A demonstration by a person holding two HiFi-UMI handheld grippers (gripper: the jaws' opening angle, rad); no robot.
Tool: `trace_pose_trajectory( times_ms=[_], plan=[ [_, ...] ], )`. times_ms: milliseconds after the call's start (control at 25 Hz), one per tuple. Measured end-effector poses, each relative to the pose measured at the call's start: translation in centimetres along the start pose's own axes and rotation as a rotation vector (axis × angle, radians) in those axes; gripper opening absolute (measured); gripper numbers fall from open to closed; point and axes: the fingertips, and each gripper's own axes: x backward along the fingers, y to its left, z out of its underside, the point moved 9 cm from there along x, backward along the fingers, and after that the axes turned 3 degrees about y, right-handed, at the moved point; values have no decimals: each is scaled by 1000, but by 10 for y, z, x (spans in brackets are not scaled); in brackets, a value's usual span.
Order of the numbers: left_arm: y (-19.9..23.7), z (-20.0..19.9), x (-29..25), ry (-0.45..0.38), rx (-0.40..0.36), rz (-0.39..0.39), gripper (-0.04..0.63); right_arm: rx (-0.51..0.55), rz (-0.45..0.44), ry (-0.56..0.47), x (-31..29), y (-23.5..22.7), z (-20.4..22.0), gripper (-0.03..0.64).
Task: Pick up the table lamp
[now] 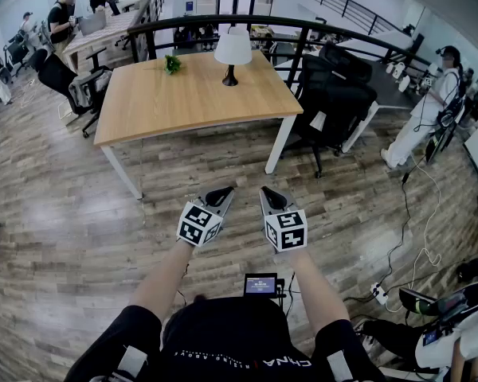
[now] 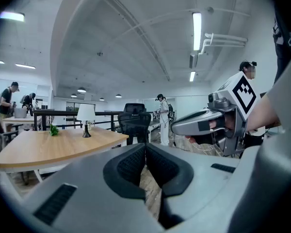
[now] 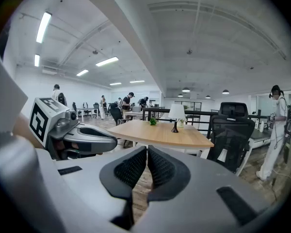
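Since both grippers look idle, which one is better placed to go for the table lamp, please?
Right, narrowly. The left gripper and right gripper are both shut, empty and short of the table, but the table lamp sits nearer centre in the right gripper view.

Table lamp (image 1: 233, 56): single item, small. White tapered shade, wider at the bottom than at the top, on a slim dark stem with a dark rounded foot. Stands upright, shade level. It is on the light wooden table (image 1: 183, 106), close to the far edge and right of centre in the head view. A small green plant (image 1: 172, 64) sits to its left, apart from it.
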Motion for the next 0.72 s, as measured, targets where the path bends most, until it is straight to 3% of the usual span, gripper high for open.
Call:
trace_pose_trajectory(
  times_ms=[360,720],
  plan=[
    [-4,7,1,5,9,-12,20,-10,21,11,-1,-6,7,37],
    [-6,13,1,11,19,-8,20,-38,-42,-31,1,-6,14,37]
  ],
)
